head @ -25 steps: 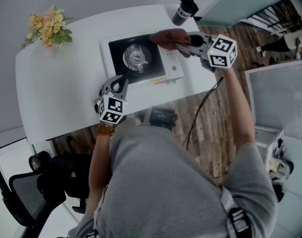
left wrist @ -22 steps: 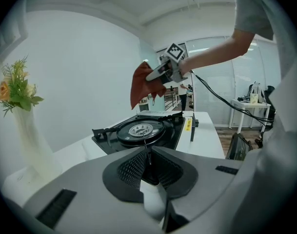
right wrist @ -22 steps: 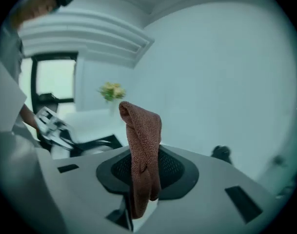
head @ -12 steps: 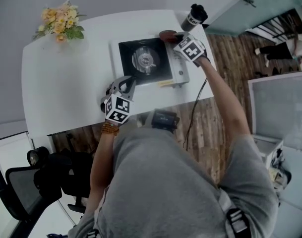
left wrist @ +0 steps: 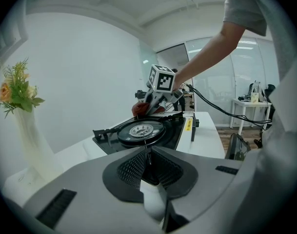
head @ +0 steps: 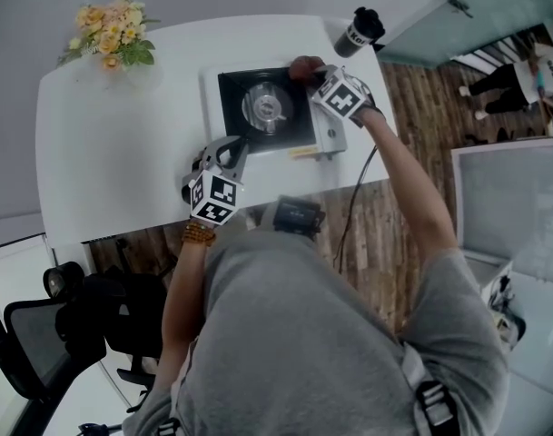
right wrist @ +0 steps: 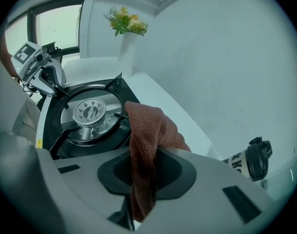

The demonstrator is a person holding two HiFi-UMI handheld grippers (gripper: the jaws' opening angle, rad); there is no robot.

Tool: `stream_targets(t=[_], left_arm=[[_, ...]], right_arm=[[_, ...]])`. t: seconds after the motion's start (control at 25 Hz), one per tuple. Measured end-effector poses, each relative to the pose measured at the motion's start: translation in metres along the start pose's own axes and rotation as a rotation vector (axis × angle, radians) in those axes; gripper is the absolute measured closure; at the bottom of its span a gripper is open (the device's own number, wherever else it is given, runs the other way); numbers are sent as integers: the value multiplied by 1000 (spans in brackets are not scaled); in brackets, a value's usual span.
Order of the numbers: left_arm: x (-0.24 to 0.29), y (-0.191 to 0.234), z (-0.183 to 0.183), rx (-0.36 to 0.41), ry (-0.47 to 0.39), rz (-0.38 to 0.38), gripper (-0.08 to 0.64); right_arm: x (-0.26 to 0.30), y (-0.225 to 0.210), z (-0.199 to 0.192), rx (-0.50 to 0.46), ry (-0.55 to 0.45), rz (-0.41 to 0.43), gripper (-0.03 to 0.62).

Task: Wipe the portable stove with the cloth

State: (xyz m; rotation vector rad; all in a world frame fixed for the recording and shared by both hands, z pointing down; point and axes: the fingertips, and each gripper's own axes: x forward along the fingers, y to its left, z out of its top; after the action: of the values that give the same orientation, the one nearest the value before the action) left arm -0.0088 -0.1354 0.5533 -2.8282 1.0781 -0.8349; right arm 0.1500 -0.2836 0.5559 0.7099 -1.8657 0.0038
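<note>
The portable stove has a black top, a round silver burner and a white control side. It sits on the white table. My right gripper is shut on a reddish-brown cloth. The cloth rests at the stove's far right corner. My left gripper is shut and holds nothing. It hovers at the stove's near left corner, and its tips point at the stove. In the left gripper view, the right gripper and the cloth show behind the burner.
A vase of flowers stands at the table's far left. A dark lidded cup stands at the far right corner, close to the cloth. A cable hangs off the table's near right edge. An office chair stands on the floor below.
My right gripper has drawn in from the stove's right side, carrying the cloth to the stove's far right corner. My left gripper has stayed at the near left corner.
</note>
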Motion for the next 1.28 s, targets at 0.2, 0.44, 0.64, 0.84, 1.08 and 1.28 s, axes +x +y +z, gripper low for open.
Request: stream_targets(t=[0.2, 0.44, 0.64, 0.84, 1.08, 1.28], left_arm=[[-1, 0, -1, -3, 0, 2, 500], [-1, 0, 0, 3, -3, 7, 500], [-2, 0, 0, 4, -2, 6, 500], [-1, -1, 0, -2, 1, 5, 500], [-1, -1, 0, 0, 1, 1, 499], [-1, 0, 1, 2, -2, 12, 495]], right_arm=[[-7, 14, -4, 59, -12, 69, 520], [-17, 30, -8, 64, -42, 110, 522], [-22, 42, -8, 35, -52, 100, 528], [-25, 50, -10, 23, -69, 85, 528], [-31, 64, -16, -20, -61, 99, 528], [-37, 72, -21, -42, -38, 132, 524]])
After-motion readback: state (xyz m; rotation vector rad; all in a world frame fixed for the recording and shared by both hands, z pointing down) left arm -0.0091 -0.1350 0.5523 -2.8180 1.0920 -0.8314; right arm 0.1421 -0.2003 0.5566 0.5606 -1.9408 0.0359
